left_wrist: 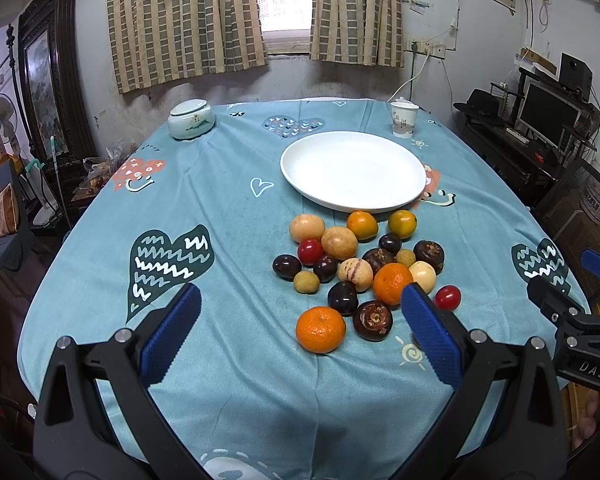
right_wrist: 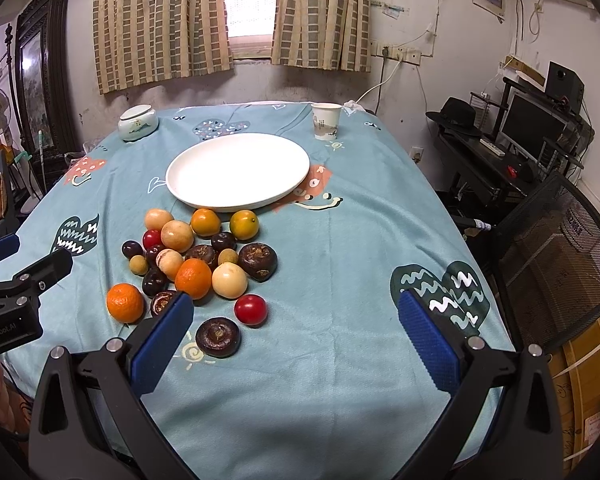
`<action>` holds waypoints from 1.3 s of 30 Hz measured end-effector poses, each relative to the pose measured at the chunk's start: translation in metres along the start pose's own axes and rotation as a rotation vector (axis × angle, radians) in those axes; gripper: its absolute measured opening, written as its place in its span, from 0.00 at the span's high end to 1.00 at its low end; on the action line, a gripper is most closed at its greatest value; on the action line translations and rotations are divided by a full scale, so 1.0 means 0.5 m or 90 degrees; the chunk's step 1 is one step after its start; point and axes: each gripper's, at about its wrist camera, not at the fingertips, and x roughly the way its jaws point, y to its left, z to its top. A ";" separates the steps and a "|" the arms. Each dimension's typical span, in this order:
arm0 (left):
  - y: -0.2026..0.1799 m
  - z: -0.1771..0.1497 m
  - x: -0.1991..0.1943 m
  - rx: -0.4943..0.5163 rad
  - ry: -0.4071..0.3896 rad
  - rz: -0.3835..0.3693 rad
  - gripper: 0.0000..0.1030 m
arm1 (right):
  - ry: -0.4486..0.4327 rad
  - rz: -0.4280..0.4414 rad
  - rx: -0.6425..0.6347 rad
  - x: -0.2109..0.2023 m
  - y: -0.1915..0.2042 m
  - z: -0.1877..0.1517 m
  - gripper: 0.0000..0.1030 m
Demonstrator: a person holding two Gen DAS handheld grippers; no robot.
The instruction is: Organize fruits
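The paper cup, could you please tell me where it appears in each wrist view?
Left wrist view: the paper cup stands upper right of centre, behind the white plate.
Right wrist view: the paper cup stands just above centre, right of the plate's far rim.
Shared landmark: the white plate.

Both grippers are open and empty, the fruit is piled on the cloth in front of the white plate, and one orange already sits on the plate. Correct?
Not quite: the white plate is empty. Both wrist views show every orange in the fruit pile on the cloth. The left gripper and right gripper are indeed open and empty.
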 end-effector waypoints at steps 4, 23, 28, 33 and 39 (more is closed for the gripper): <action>-0.001 -0.004 -0.004 0.001 -0.004 0.001 0.02 | 0.001 0.005 0.004 0.000 -0.003 0.002 0.01; -0.009 -0.010 0.000 0.004 0.010 -0.004 0.02 | 0.002 0.017 -0.005 0.003 0.005 -0.005 0.01; -0.008 -0.010 0.001 0.003 0.011 -0.004 0.02 | 0.002 0.016 -0.006 0.003 0.005 -0.005 0.01; -0.008 -0.010 0.002 0.003 0.011 -0.003 0.02 | 0.003 0.018 -0.007 0.004 0.006 -0.005 0.01; 0.005 -0.018 0.013 -0.001 0.018 0.010 0.02 | 0.007 0.016 -0.014 0.013 0.007 -0.013 0.01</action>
